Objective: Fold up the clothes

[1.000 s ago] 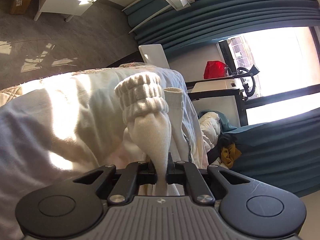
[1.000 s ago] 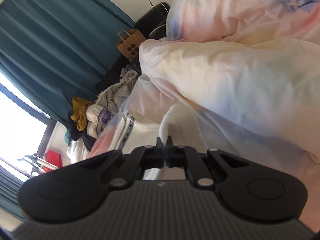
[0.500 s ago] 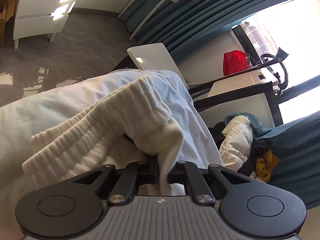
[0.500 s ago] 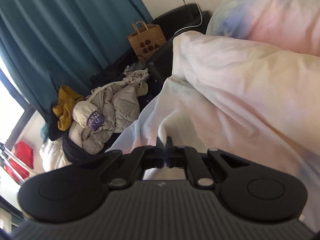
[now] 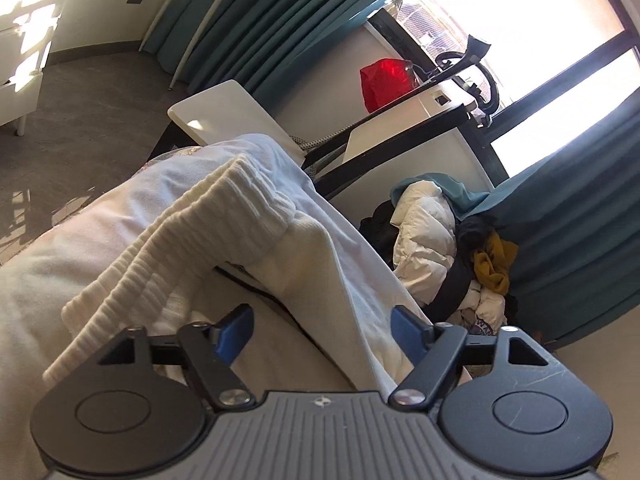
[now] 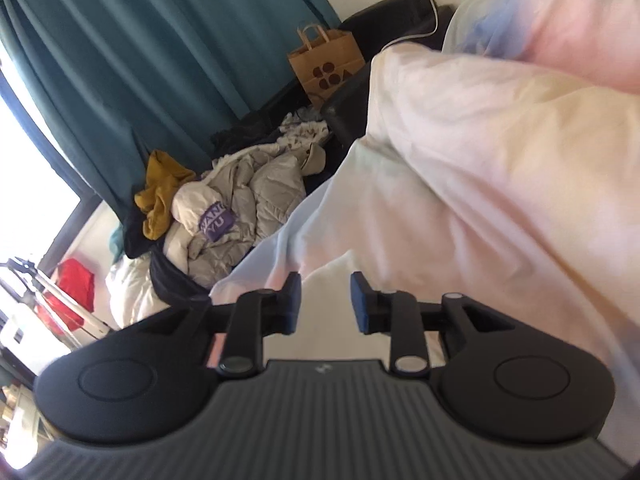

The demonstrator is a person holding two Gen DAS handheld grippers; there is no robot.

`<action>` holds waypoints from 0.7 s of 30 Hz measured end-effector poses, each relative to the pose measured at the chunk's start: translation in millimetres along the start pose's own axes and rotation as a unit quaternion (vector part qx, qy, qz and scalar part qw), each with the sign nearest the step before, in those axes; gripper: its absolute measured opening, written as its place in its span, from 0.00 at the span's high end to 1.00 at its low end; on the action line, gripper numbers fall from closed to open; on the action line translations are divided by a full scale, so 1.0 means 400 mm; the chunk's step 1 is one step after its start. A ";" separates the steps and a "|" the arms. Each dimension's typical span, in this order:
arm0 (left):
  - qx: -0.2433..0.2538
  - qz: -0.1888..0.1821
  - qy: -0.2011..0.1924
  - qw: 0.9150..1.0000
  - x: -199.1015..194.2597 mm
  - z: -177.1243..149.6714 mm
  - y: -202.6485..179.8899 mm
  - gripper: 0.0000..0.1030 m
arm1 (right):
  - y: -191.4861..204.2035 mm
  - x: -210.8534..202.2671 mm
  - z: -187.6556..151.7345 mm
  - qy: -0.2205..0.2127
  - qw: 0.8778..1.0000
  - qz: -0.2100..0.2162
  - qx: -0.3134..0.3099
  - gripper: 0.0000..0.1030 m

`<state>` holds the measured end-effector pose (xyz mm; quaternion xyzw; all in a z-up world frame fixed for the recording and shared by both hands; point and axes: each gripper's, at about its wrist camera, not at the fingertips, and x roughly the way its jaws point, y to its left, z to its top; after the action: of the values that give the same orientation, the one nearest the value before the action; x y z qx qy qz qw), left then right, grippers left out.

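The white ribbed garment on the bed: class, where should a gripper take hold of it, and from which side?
Probably the ribbed band of the white garment. It lies doubled, a thick firm edge raised off the bed. The open left gripper could come from the near side, one finger under that edge.

The left hand-held gripper (image 5: 322,330) has its two blue-padded fingers spread wide apart, holding nothing. The right hand-held gripper (image 6: 325,303) is parted too, with a narrower gap, also empty.
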<state>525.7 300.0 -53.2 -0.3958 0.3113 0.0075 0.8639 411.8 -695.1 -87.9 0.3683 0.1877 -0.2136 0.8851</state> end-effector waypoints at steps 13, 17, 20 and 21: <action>-0.102 0.027 -0.023 0.994 -0.305 -0.247 0.225 0.11 | -0.282 -0.226 -0.255 0.081 0.983 0.033 0.162 0.30; -0.094 0.042 -0.026 0.994 -0.258 -0.259 0.262 0.15 | -0.256 -0.158 -0.312 0.093 0.979 0.076 0.164 0.30; -0.076 0.034 -0.036 0.996 -0.202 -0.241 0.249 0.21 | -0.227 -0.094 -0.318 0.079 0.980 0.098 0.156 0.31; -0.065 0.035 -0.038 0.997 -0.180 -0.233 0.241 0.30 | -0.217 -0.072 -0.320 0.074 0.980 0.106 0.153 0.32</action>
<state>393.1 318.7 -125.4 -0.4392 0.2911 0.0732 0.8468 320.2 -649.9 -207.6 0.5318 0.1778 -0.1172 0.8196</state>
